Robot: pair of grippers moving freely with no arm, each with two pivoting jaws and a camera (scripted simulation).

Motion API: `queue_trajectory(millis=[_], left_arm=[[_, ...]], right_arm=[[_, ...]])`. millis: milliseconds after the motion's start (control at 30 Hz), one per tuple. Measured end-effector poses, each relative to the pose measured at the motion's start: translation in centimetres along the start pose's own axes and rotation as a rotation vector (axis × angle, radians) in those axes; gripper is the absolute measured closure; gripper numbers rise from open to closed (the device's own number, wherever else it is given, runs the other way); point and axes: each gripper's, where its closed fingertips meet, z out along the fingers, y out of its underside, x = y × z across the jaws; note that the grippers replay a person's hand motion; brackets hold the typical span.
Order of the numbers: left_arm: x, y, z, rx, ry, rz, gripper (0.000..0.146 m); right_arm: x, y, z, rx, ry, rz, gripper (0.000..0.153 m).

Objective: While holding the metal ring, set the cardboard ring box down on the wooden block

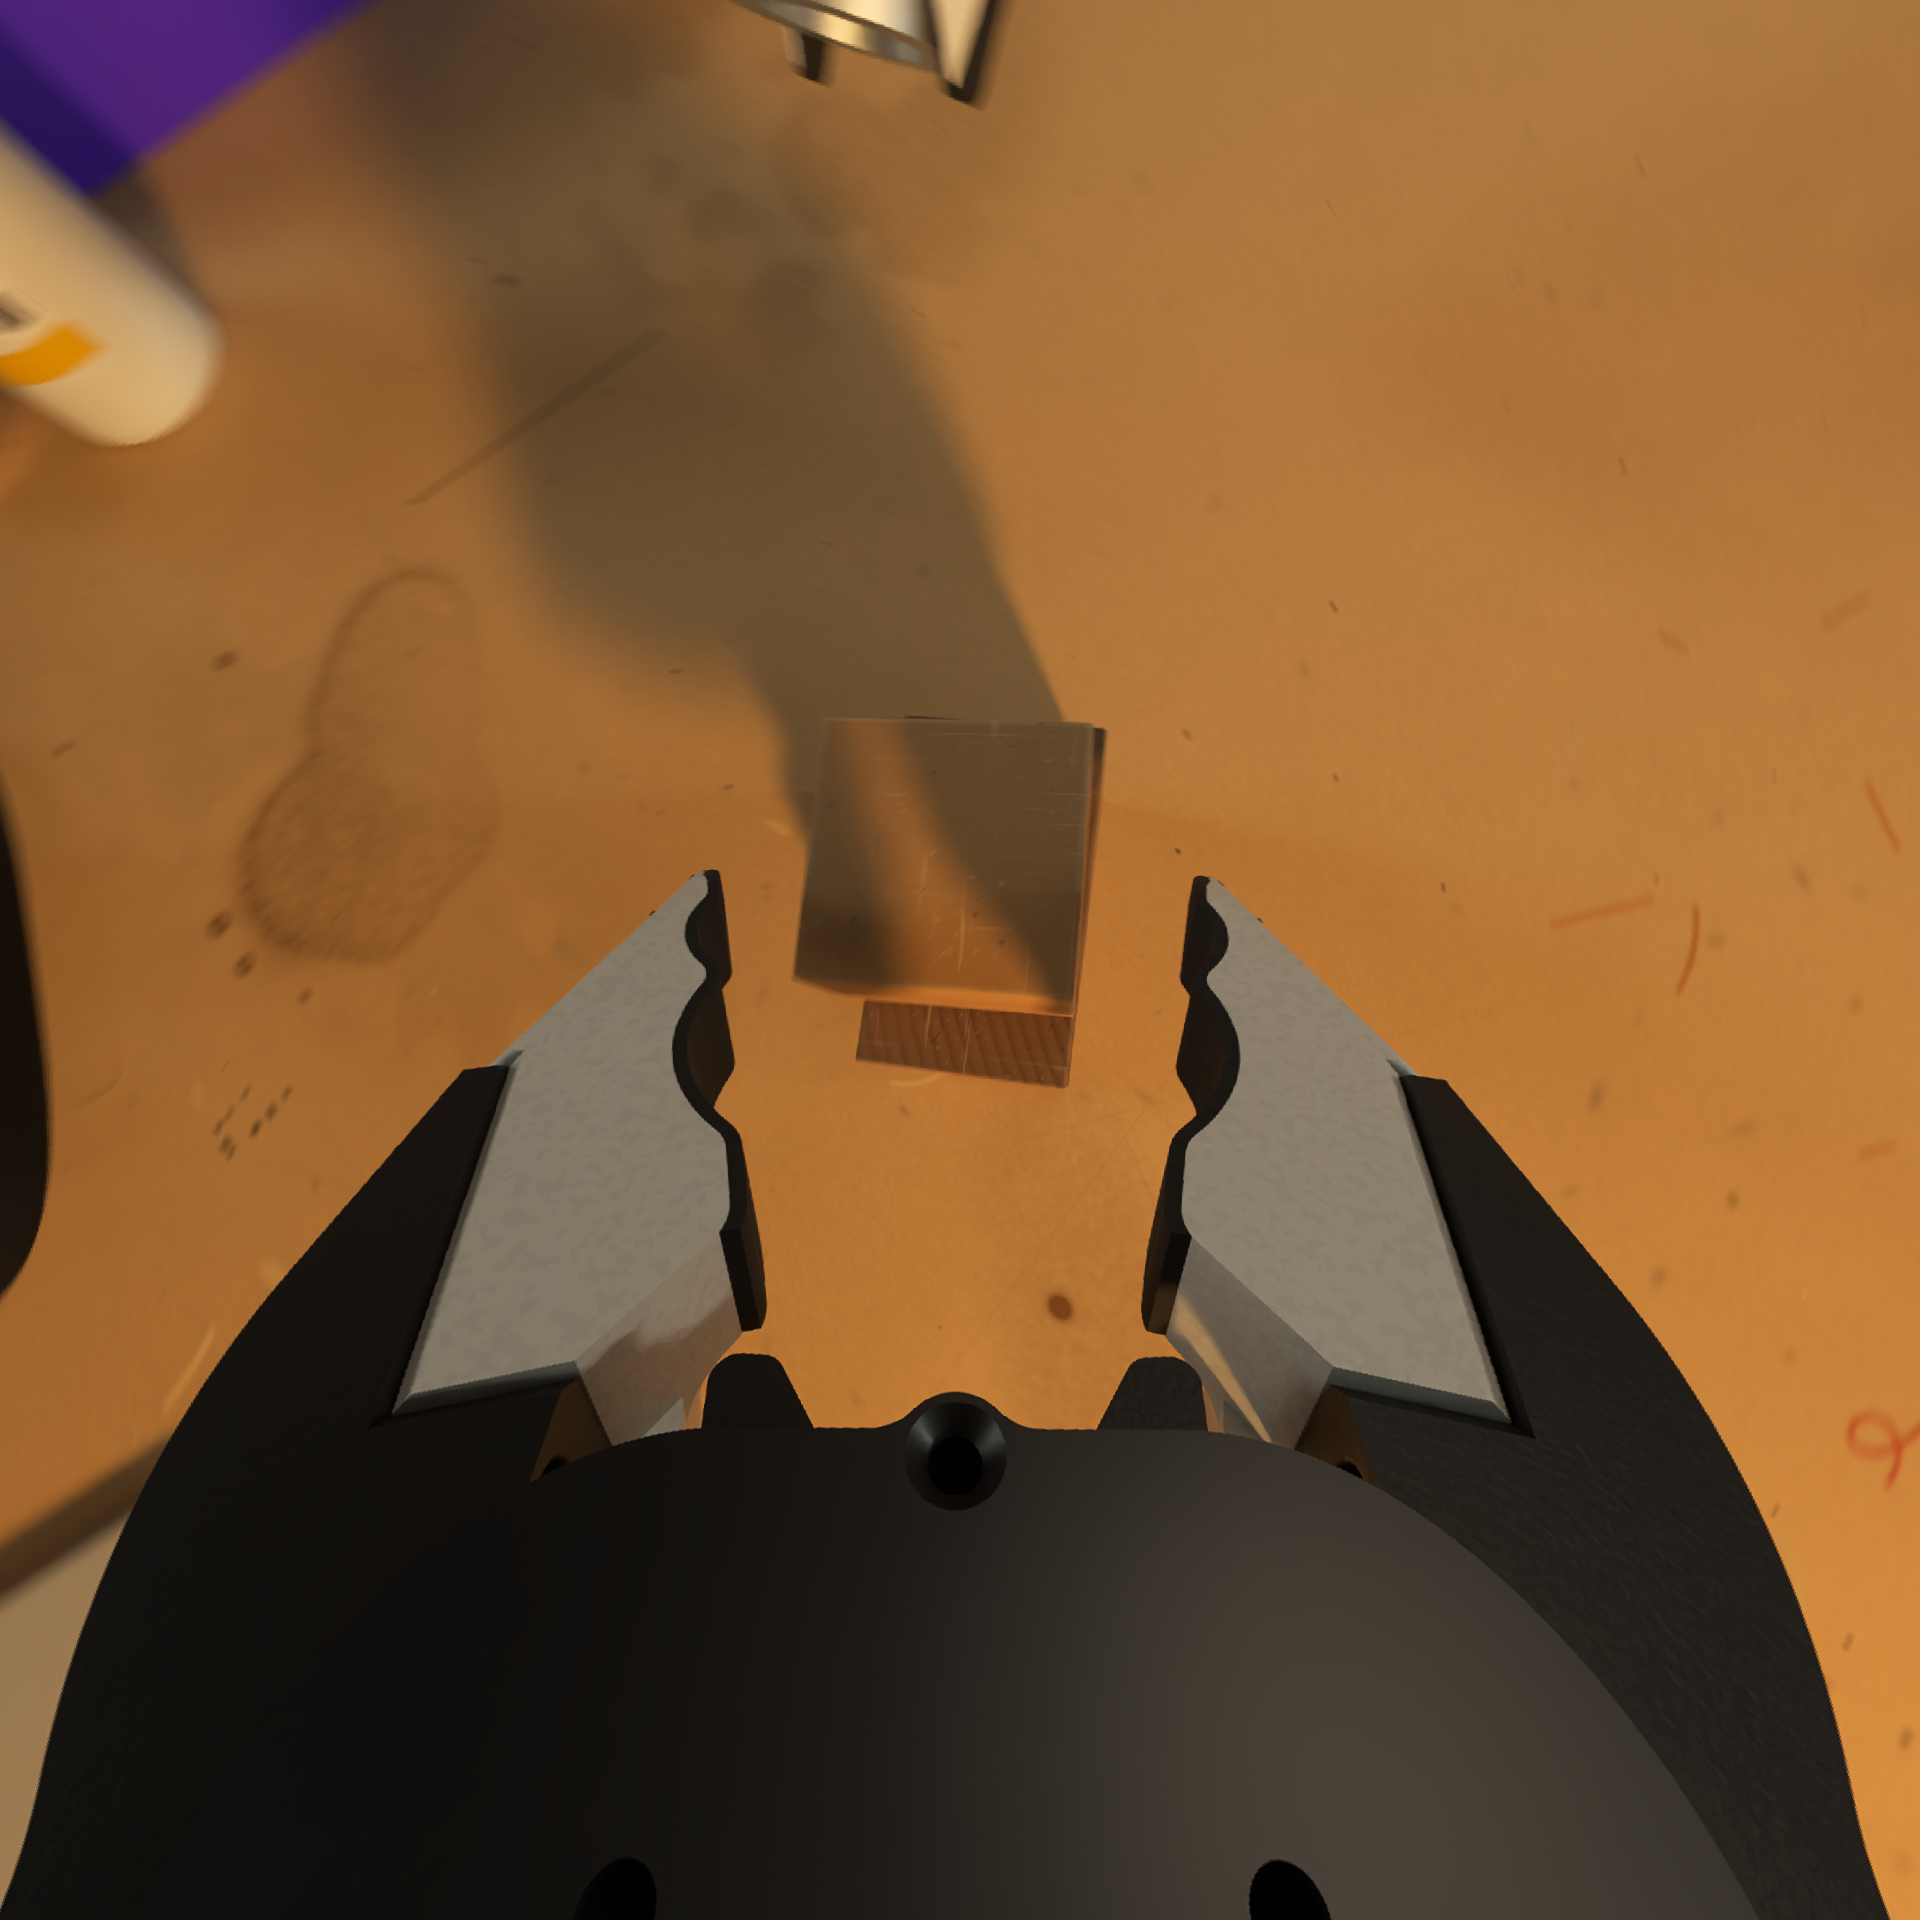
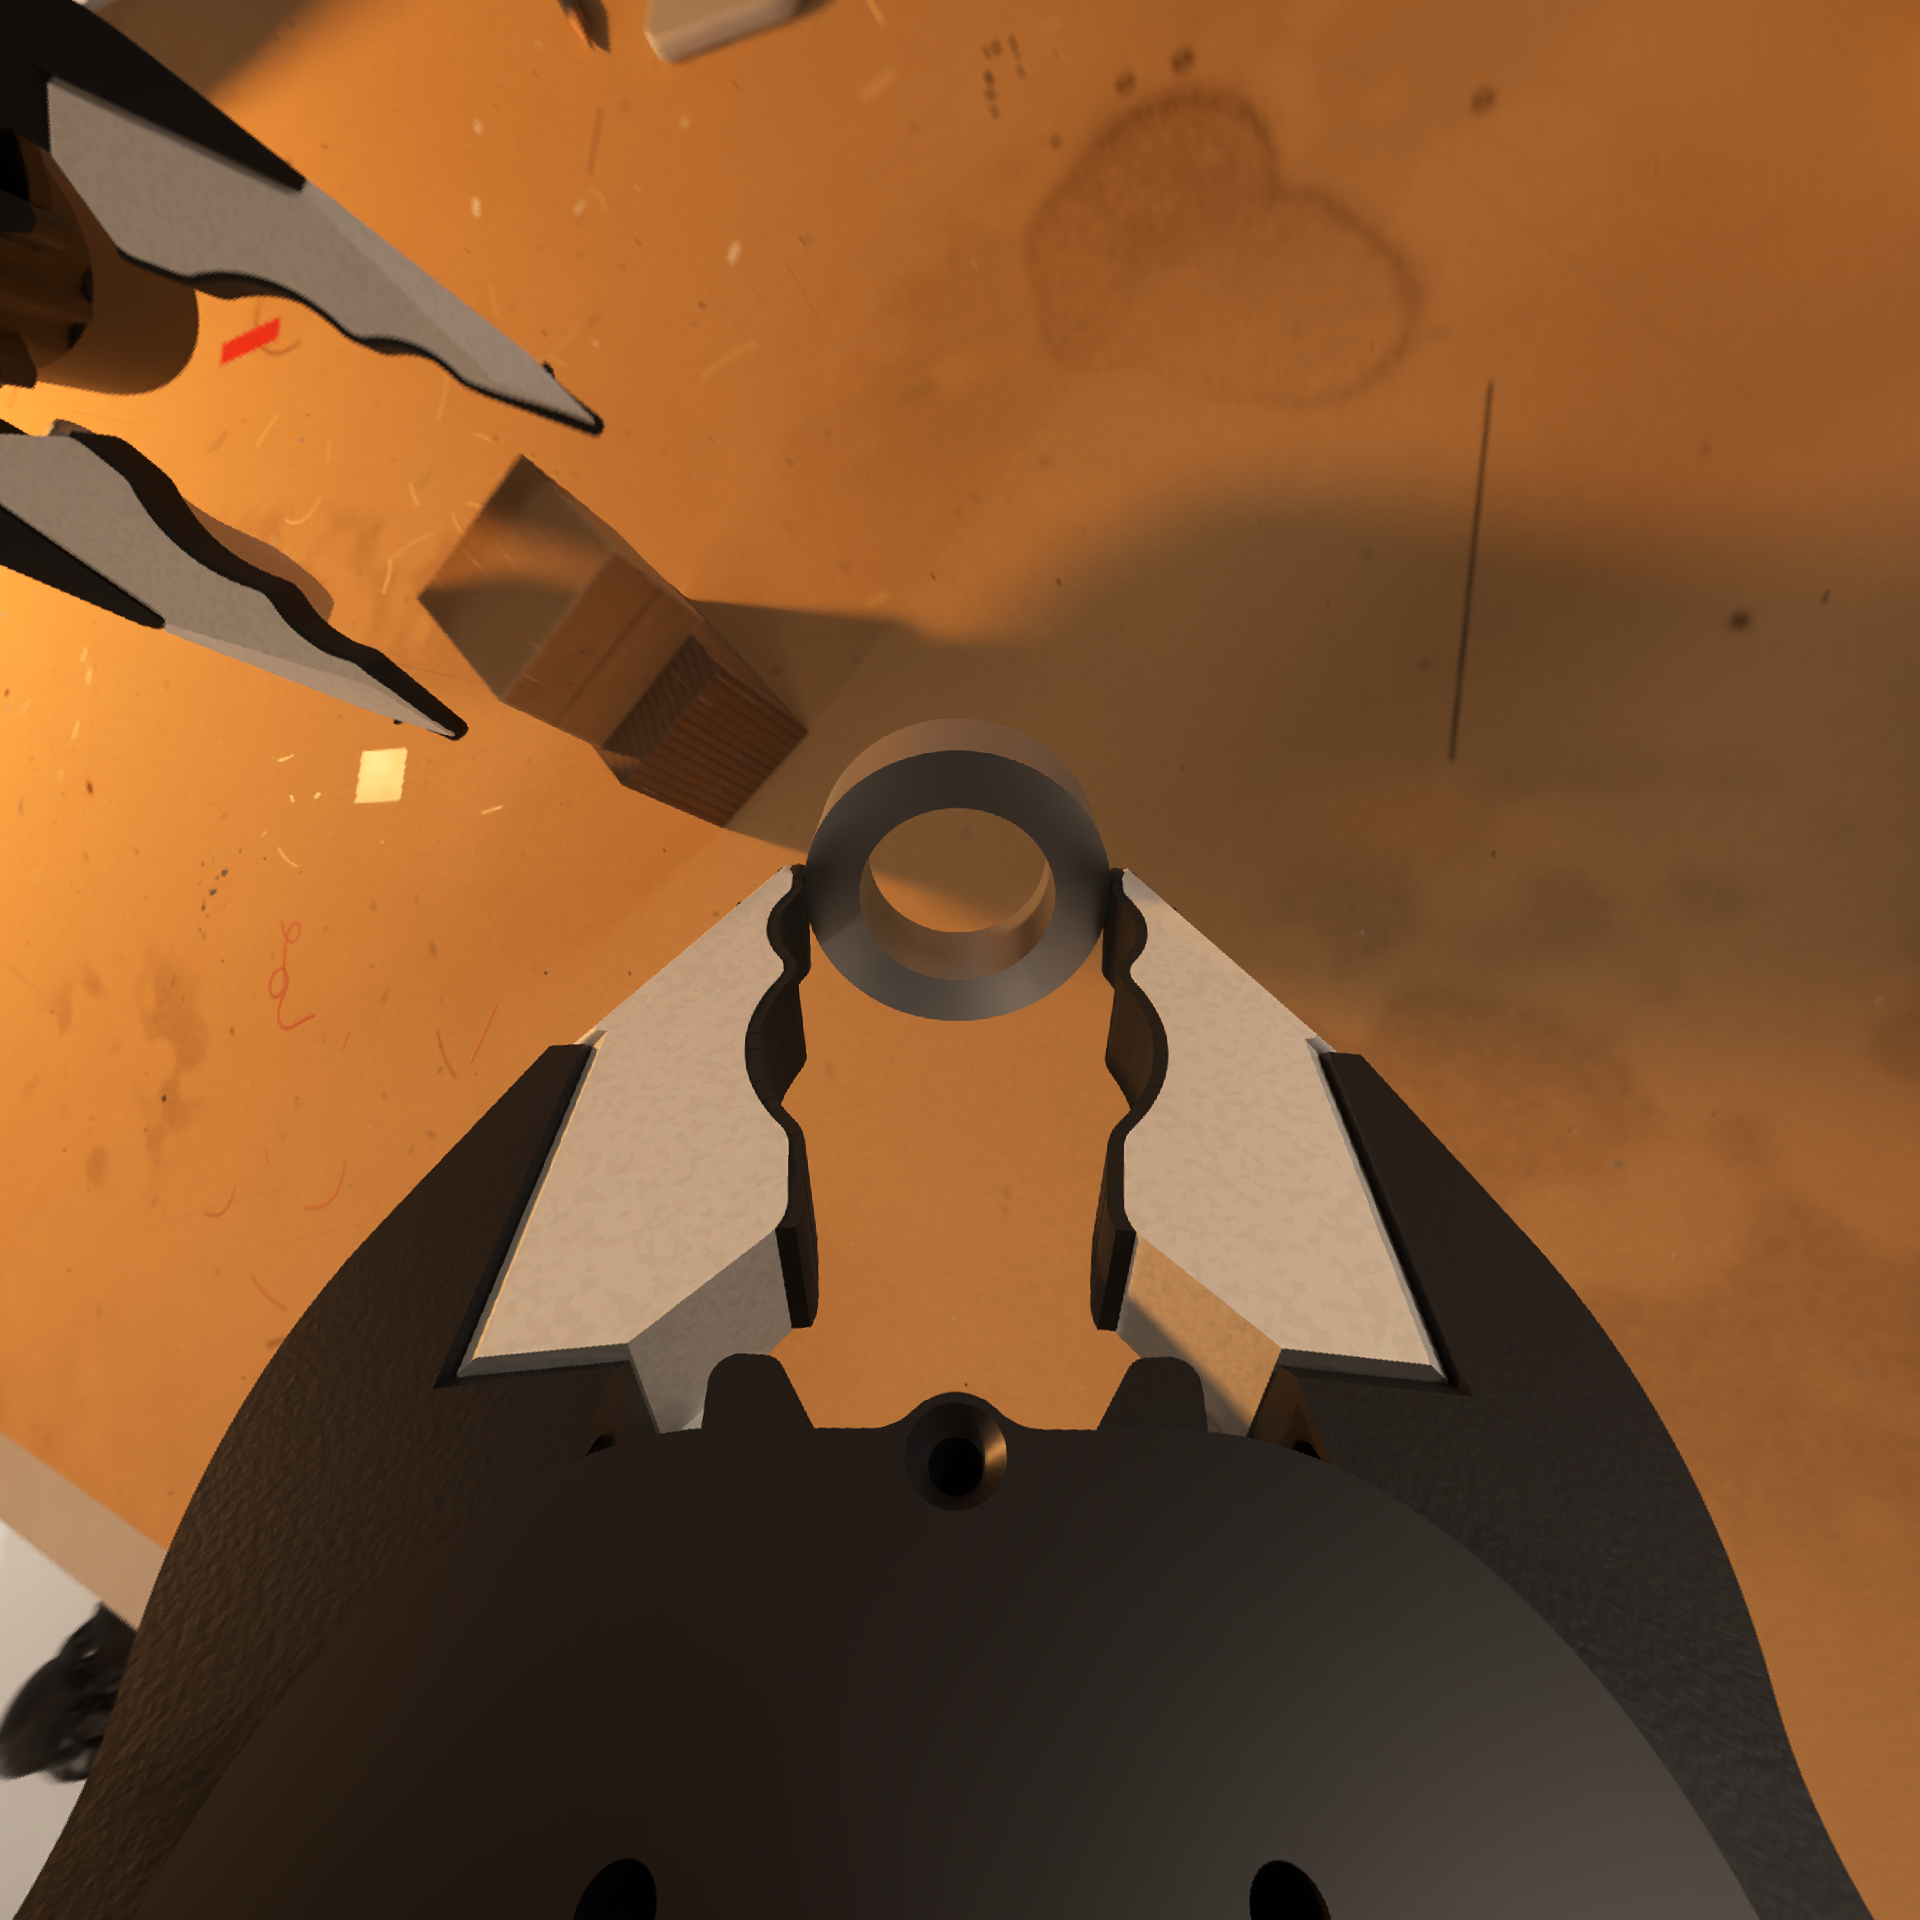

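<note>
In the left wrist view, a white cylinder with a purple part (image 1: 94, 301) lies at the far left edge of the scuffed orange worktop (image 1: 1455, 520). The left tongs (image 1: 956, 883) stand wide apart and empty, hovering above the cardboard ring box (image 1: 945, 852), which sits on top of the wooden block (image 1: 961, 1044); only a striped end of the block shows just near of the box. A long shadow crosses the box and the worktop beyond it. At the far edge, the metal ring (image 1: 862, 26) shows partly between the tips of the right tongs. In the right wrist view, the left tongs (image 2: 530, 582) enter from the left, spread above the box (image 2: 520, 582) and block (image 2: 707, 727). To the right, the right tongs (image 2: 956, 873) grip the grey metal ring (image 2: 956, 971) by its outer sides, held off the worktop (image 2: 1558, 935), near the block but apart from it.
</note>
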Motion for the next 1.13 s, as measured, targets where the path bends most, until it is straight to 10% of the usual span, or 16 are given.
queue_trajectory(millis=[200, 367, 733, 1133], left_arm=[[1.6, -1.5, -5.6, 0.305, -0.112, -0.444, 0.041], [4.0, 0.8, -9.1, 0.460, -0.322, -0.692, 0.064], [5.8, 2.8, -10.7, 0.443, -0.544, -0.688, 0.074], [5.1, 5.8, -8.8, 0.290, -0.635, -0.744, 0.048]], right_arm=[[-5.3, -3.0, 0.3, 0.065, -0.026, -0.344, 0.096], [-9.6, -4.4, 2.4, 0.019, -0.024, -0.566, 0.096], [-11.0, -4.4, 3.1, -0.290, -0.113, -0.610, 0.096], [-11.0, -3.1, 5.7, -0.393, -0.114, -0.663, 0.096]])
